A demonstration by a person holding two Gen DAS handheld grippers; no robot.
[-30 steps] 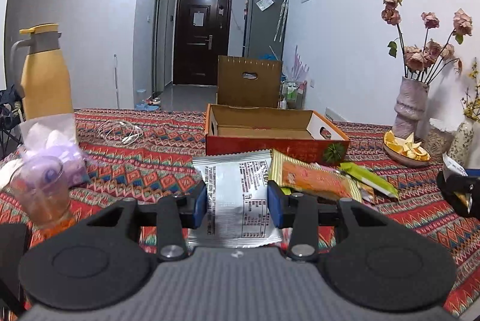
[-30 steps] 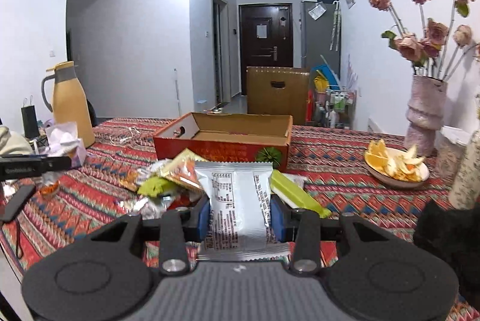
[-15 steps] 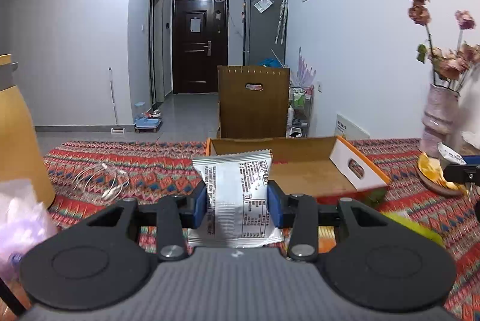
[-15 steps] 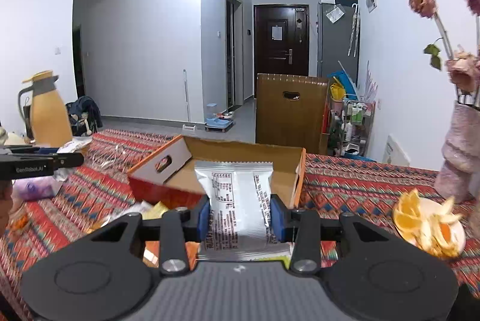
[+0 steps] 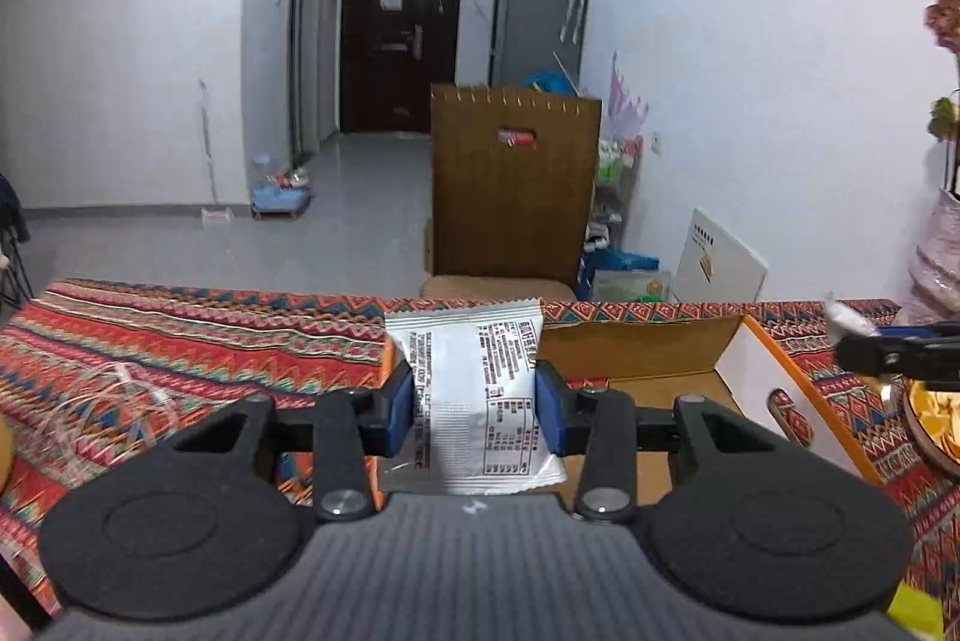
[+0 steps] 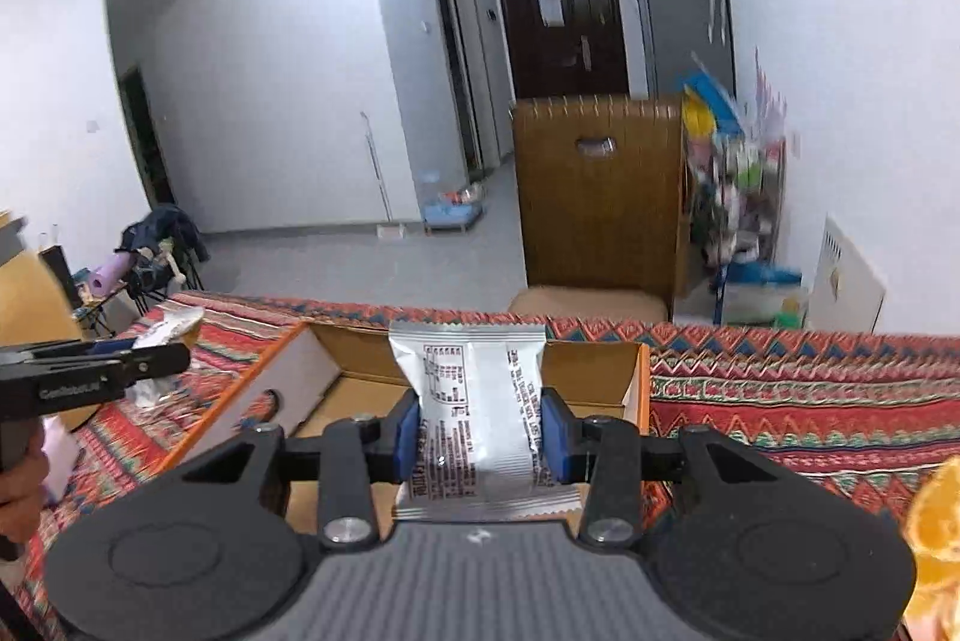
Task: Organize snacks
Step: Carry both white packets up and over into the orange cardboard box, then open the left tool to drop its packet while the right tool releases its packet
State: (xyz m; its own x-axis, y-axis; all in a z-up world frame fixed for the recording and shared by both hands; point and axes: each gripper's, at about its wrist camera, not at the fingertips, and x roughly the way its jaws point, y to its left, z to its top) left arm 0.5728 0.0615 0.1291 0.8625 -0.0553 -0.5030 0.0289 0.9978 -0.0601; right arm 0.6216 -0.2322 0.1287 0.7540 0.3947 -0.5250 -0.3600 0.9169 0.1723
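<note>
My left gripper [image 5: 474, 407] is shut on a silver snack packet [image 5: 474, 389] with black print, held upright between its blue pads. It hangs over the left end of an open cardboard box [image 5: 774, 371] with orange sides. My right gripper [image 6: 480, 431] is shut on a second silver snack packet [image 6: 474, 395], held above the inside of the same box [image 6: 636, 377]. The right gripper's tip [image 5: 894, 350] shows at the right edge of the left wrist view, and the left gripper [image 6: 90, 371] shows at the left edge of the right wrist view.
A red patterned cloth [image 5: 180, 335] covers the table. A dish of orange slices [image 6: 936, 515] sits at the right, a pink vase [image 5: 942, 251] behind it. A coiled white cable [image 5: 102, 401] lies at the left. A brown chair back [image 5: 516, 185] stands beyond the table's far edge.
Both grippers have carried their packets forward from the snack pile to over the box. The loose snacks, the yellow jug and the flowers have slid out of view.
</note>
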